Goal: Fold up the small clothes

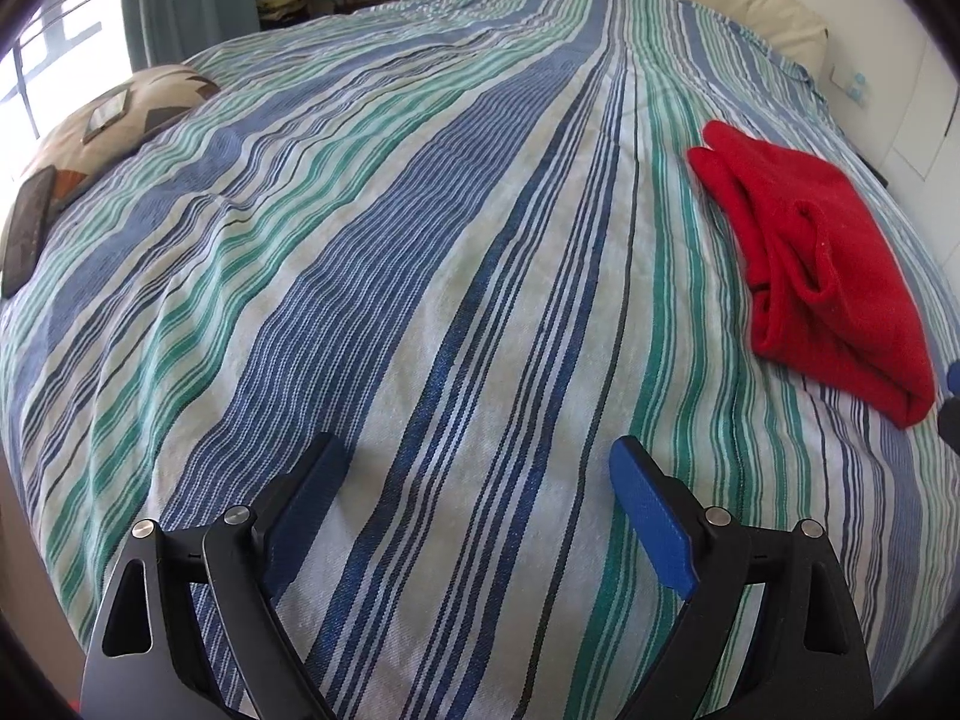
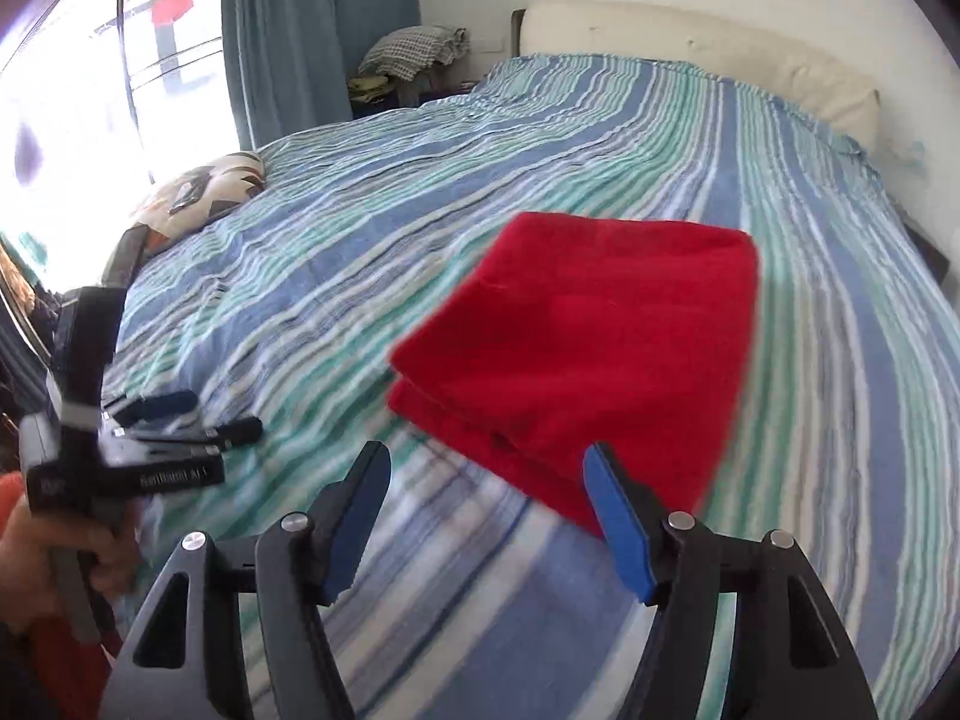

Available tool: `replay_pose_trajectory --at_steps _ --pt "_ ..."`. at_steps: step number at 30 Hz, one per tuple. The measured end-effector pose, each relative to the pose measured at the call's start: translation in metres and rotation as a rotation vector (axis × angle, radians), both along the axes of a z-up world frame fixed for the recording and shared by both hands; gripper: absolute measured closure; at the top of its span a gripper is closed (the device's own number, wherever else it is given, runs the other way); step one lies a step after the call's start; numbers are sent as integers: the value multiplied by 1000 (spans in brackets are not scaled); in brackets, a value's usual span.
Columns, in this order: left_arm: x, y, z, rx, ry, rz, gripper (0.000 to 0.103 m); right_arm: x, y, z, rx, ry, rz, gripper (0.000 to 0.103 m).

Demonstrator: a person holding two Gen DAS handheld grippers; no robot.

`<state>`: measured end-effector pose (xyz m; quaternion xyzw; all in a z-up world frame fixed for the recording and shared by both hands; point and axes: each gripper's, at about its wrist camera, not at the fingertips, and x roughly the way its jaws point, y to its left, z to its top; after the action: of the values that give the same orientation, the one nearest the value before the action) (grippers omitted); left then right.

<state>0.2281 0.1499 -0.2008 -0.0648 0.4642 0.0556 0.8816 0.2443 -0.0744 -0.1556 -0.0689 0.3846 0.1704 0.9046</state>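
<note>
A red cloth (image 1: 822, 264) lies folded in layers on the striped bedspread (image 1: 420, 300), at the right of the left wrist view. My left gripper (image 1: 480, 468) is open and empty over bare bedspread, well left of the cloth. In the right wrist view the red cloth (image 2: 588, 336) lies just ahead of my right gripper (image 2: 486, 474), which is open and empty, its right fingertip close to the cloth's near edge. The left gripper (image 2: 186, 420) also shows at the left of that view, held in a hand.
A patterned pillow (image 1: 102, 138) with a dark device on it lies at the bed's left edge. A cream headboard (image 2: 690, 54) stands at the back. A pile of checked cloth (image 2: 414, 48), a blue curtain (image 2: 312, 36) and a bright window are at the far left.
</note>
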Motion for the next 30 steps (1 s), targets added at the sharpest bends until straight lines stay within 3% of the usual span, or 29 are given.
replay_pose_trajectory --at_steps 5,8,10,11,12,13,14,15,18,23,30 --pt "-5 -3 1 -26 -35 -5 12 -54 -76 -14 -120 -24 -197 36" --pt "-15 -6 14 -90 -146 -22 12 -71 -115 -29 -176 -24 -339 30" --pt "-21 -17 20 -33 -226 -51 4 -72 -139 -45 -181 5 -426 27" --pt "-21 -23 18 8 -233 -68 1 -72 -151 -55 -155 35 -459 20" --pt "-17 -29 11 44 -203 -84 1 -72 -161 -64 -107 51 -485 10" --pt "-9 -33 0 66 -139 -105 1 -71 -168 -69 -73 56 -508 7" --pt "-2 -36 -12 86 -72 -120 1 -69 -171 -69 -61 62 -516 4" --pt "1 -38 -18 103 -63 -121 0 -67 -171 -69 -66 69 -522 1" --pt "-1 -40 -16 125 -82 -112 0 -66 -169 -70 -86 69 -521 1" --pt "-3 -46 -18 172 -96 -111 0 -65 -173 -73 -30 82 -515 0" --pt "-3 -37 -20 103 -100 -110 0 -64 -173 -74 -28 81 -513 0"
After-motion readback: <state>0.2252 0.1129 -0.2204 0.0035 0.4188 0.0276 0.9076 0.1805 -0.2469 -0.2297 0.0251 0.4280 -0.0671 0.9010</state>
